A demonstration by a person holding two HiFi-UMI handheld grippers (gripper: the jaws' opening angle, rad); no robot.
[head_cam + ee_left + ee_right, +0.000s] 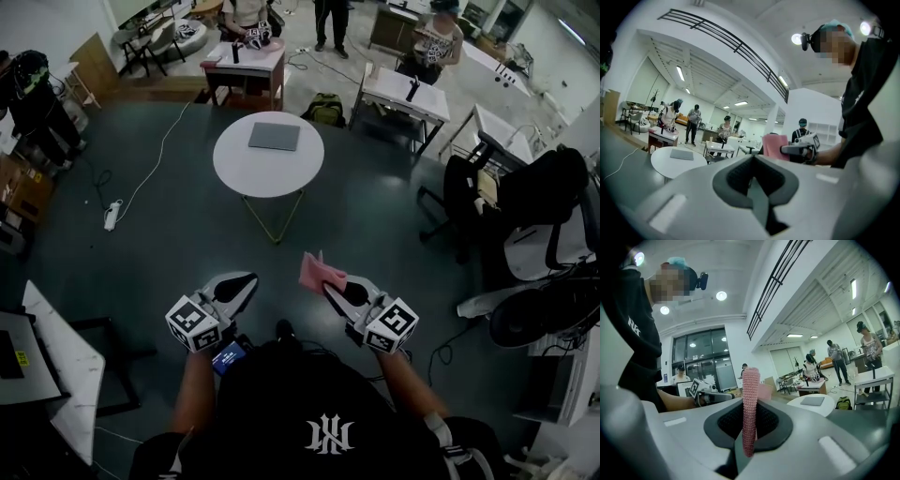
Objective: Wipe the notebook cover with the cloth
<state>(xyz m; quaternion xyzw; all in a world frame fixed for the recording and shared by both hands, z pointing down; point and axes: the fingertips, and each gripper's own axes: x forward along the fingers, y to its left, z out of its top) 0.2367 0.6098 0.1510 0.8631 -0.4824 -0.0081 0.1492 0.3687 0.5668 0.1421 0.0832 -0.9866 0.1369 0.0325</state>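
Note:
A grey notebook (274, 137) lies flat on a round white table (239, 169), well ahead of me across the floor. My right gripper (331, 287) is held near my body, far from the table. It is shut on a pink knitted cloth (319, 271) that stands up from its jaws (750, 404). My left gripper (244, 281) hovers beside it, shut with nothing in it (757, 190). The left gripper view shows the notebook (682, 154) on the table (665, 166) and the cloth (775, 146) to the right. In the right gripper view the notebook (813, 401) sits far off.
A white desk (52, 361) stands close at my left. Office chairs (525, 216) and desks (408, 94) crowd the right. A power strip with a cable (112, 214) lies on the dark floor to the left of the table. A green backpack (324, 110) sits behind the table. Several people stand at the far desks.

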